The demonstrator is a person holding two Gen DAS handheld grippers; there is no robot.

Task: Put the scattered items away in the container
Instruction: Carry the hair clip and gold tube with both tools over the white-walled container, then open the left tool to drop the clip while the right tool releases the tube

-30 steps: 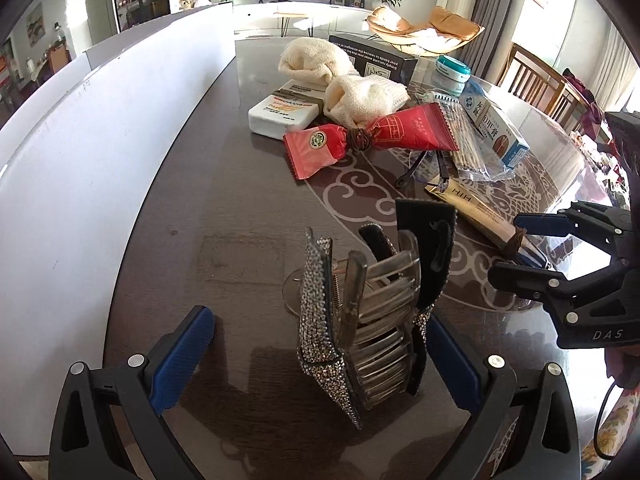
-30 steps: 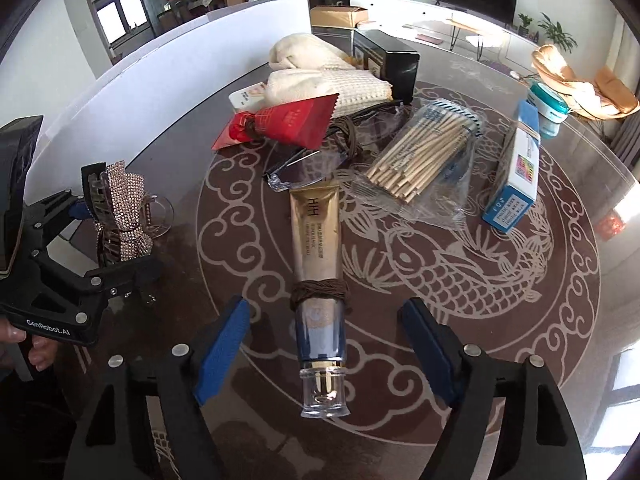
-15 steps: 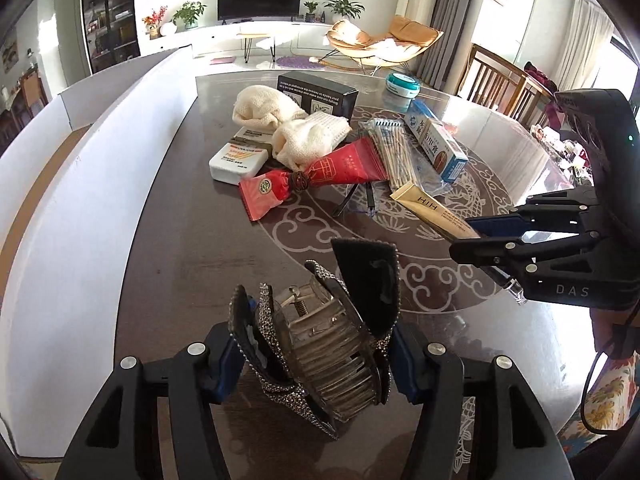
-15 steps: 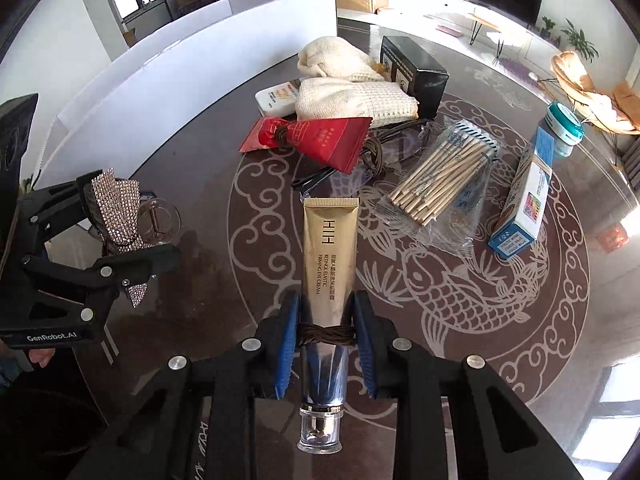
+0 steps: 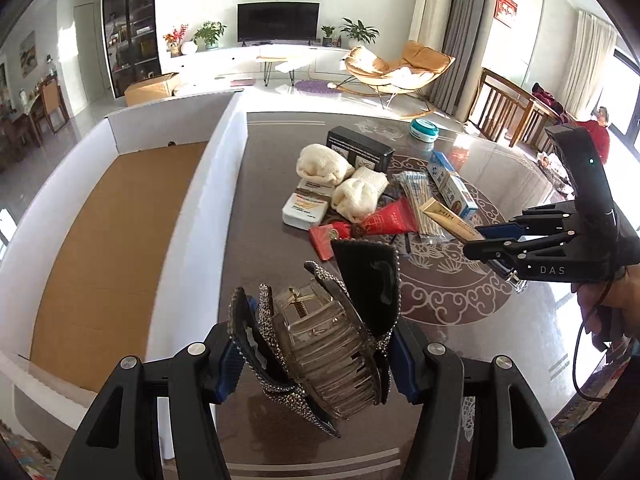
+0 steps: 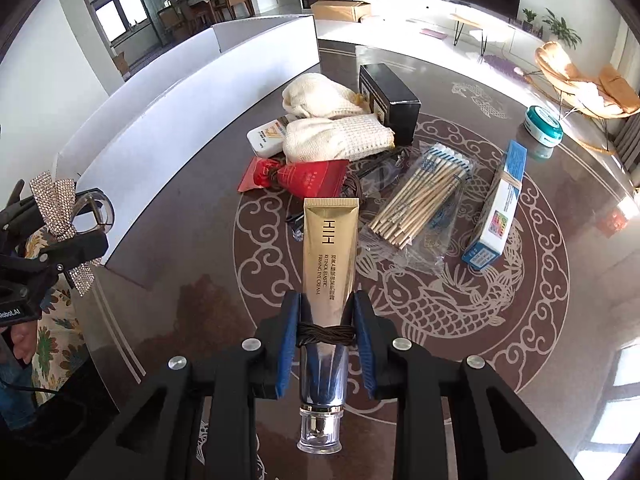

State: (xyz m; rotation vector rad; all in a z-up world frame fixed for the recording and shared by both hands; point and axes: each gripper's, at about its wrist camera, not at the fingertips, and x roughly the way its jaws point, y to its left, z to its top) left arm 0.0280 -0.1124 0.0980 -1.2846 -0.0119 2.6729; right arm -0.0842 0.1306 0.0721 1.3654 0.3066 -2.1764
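Observation:
My left gripper [image 5: 316,354] is shut on a rhinestone hair claw clip [image 5: 320,336] and holds it above the table beside the white box [image 5: 192,240], whose brown cardboard floor shows. My right gripper [image 6: 326,334] is shut on a gold cream tube [image 6: 328,248] wrapped with a brown hair tie, lifted above the table. In the right wrist view the left gripper [image 6: 48,248] with the clip [image 6: 56,208] is at the far left near the box wall [image 6: 172,132]. In the left wrist view the right gripper [image 5: 532,246] holds the tube [image 5: 448,218] at the right.
On the dark patterned table [image 6: 480,312] lie a red tube [image 6: 300,178], two cream cloths [image 6: 332,136], a white packet [image 6: 266,134], a black box [image 6: 390,98], a bag of cotton swabs [image 6: 420,196], a blue-white carton [image 6: 498,208] and a teal jar [image 6: 543,122].
Both grippers closed on their items, the left on the clip, the right on the gold tube, and lifted them. The left gripper has risen and swung toward the box.

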